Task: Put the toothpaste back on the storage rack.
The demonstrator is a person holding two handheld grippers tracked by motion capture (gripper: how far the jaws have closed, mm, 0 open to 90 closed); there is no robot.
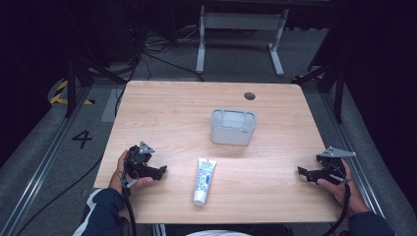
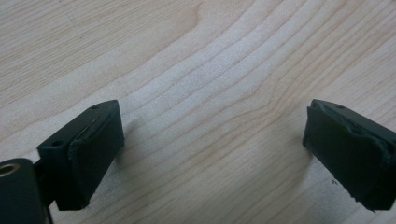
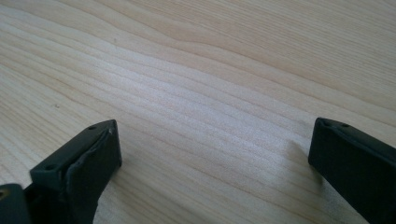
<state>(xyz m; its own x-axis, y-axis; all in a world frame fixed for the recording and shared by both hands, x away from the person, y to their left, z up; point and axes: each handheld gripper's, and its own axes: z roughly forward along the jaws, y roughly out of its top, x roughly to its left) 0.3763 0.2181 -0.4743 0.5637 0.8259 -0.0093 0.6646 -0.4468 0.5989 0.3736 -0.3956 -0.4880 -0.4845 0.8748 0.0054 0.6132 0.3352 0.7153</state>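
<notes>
A white toothpaste tube with blue print lies near the front middle of the wooden table, cap toward me. Behind it stands a grey rectangular container, upright and open at the top. My left gripper rests on the table at the front left, open, pointing right toward the tube. In the left gripper view its jaws stand wide apart over bare wood. My right gripper rests at the front right edge, pointing left. Its jaws also stand wide apart with nothing between them.
A dark round grommet hole sits near the table's far edge. Beyond the table stand a white desk frame, cables on the grey floor and dark stands at both sides.
</notes>
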